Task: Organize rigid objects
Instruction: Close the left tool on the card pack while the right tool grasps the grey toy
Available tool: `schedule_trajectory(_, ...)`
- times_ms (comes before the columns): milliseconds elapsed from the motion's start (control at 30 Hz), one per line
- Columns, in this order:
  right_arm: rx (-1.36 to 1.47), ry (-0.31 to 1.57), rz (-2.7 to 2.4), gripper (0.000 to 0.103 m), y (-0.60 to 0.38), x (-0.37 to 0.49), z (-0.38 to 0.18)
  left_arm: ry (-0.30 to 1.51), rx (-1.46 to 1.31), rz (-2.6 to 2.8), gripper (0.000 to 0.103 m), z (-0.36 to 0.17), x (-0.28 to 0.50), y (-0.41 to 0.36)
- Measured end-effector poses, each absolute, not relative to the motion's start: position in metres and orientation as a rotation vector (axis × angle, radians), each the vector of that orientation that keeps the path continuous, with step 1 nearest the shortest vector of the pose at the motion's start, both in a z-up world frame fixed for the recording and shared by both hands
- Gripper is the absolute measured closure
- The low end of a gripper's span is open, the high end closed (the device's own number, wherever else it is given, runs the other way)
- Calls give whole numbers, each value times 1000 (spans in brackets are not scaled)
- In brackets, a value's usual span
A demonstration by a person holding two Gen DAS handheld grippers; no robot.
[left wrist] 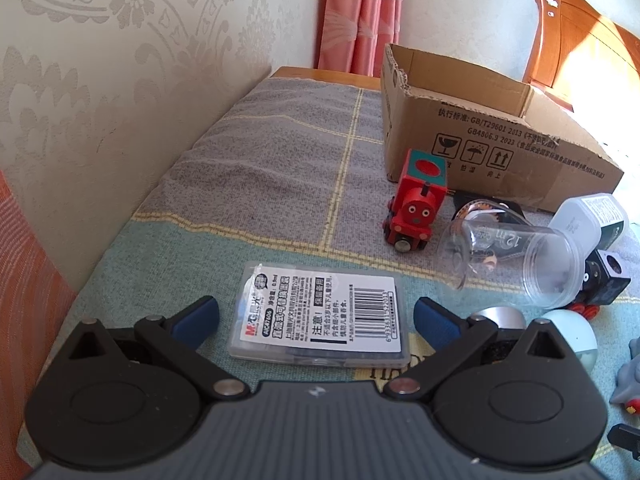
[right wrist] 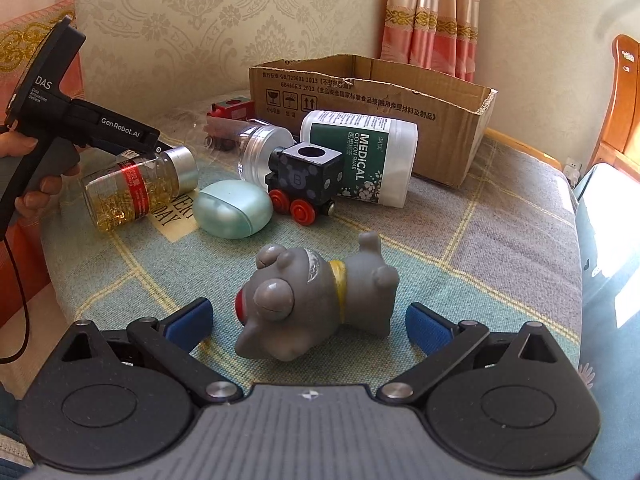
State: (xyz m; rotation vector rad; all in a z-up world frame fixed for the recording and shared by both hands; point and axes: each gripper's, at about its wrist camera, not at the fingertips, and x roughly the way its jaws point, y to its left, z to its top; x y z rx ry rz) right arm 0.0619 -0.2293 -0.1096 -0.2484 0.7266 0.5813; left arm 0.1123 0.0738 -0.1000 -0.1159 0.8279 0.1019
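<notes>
My left gripper stands open over a clear flat plastic case with a barcode label, which lies on the cloth between its blue pads, untouched. In the right wrist view my right gripper is wide open around a grey rubber dog toy lying on its side; the pads stand apart from it. An open cardboard box sits at the back. Before it lie a red toy train, a clear jar, a black toy train car and a white cotton swab tub.
A capsule bottle and a mint oval case lie left of the dog. A person's hand holds the left gripper's handle at the left edge. The wall borders the checked cloth; a wooden chair stands behind the box.
</notes>
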Motion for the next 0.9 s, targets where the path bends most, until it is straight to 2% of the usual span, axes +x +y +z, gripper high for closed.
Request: schedule_trajectory(900, -298, 726, 704, 0, -230, 73, -110, 780, -103, 62, 3, -102, 110, 70)
